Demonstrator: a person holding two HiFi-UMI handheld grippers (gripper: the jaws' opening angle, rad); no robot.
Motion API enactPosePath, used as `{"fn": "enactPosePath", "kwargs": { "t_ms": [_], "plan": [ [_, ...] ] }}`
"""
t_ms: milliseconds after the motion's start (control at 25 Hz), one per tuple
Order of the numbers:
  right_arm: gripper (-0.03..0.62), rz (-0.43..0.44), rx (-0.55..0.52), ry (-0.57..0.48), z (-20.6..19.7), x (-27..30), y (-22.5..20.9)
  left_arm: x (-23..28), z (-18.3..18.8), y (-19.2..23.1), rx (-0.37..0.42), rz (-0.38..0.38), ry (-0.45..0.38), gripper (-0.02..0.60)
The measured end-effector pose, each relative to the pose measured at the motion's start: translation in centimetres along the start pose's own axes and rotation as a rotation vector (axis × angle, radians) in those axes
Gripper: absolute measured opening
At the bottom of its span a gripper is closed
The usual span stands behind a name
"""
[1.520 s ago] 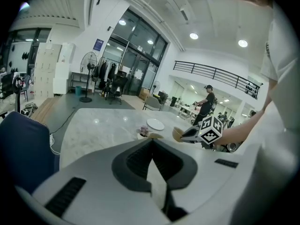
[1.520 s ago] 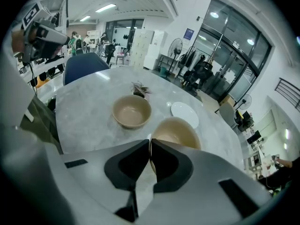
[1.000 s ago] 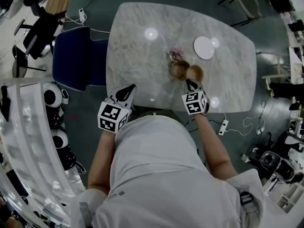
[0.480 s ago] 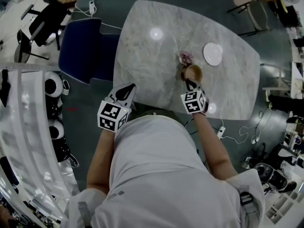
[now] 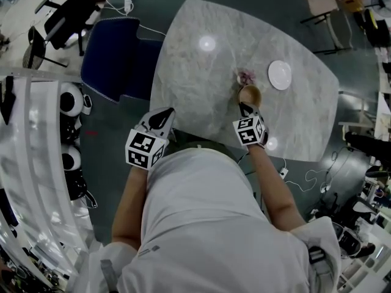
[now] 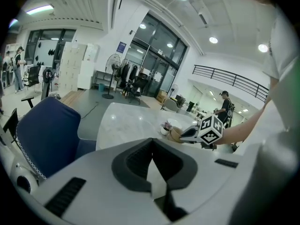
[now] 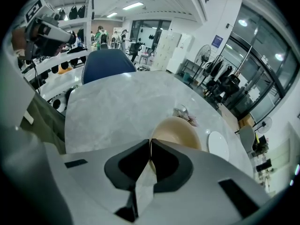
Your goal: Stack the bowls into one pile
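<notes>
Right gripper (image 7: 150, 146) had its fingers clamped on the near rim of the tan bowl (image 7: 177, 131). The bowl was over the marble desk (image 5: 195, 84), just beside a little flower pot (image 5: 246, 77), with a white plate (image 5: 280, 75) a bit further off. Honestly couldn't tell if the bowl was resting on anything underneath. Left gripper (image 6: 152, 149) hung by the desk's near edge, not far from the blue chair (image 5: 116, 50), fingers pinched together on nothing.
</notes>
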State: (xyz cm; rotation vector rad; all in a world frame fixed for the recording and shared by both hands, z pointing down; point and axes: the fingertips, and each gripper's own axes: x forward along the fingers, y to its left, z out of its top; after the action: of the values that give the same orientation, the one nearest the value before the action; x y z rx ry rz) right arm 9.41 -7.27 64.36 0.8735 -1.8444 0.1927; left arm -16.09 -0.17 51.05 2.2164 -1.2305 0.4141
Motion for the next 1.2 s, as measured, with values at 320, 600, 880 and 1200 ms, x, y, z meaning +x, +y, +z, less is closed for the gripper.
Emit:
{"fn": "enactPosePath", "kwargs": {
  "t_ms": [320,600,880,1200],
  "plan": [
    [0.031,0.021,-0.001,0.014,-0.8,0.9,-0.5,0.1,-0.5,-0.2,-0.023,0.021,0.008,0.002],
    [0.032,0.032,0.014,0.025,-1.1,1.3,-0.5,0.3,-0.9,-0.4,-0.036,0.028,0.018,0.002],
    [0.061,0.044,0.026,0.011,-0.5,1.3,-0.2,0.8,-1.3,-0.4,-0.037,0.016,0.032,0.002],
    [0.074,0.04,0.055,-0.017,-0.4,0.3,-0.3,1.5,-0.9,-1.2,-0.013,-0.006,0.039,0.002]
  ]
}}
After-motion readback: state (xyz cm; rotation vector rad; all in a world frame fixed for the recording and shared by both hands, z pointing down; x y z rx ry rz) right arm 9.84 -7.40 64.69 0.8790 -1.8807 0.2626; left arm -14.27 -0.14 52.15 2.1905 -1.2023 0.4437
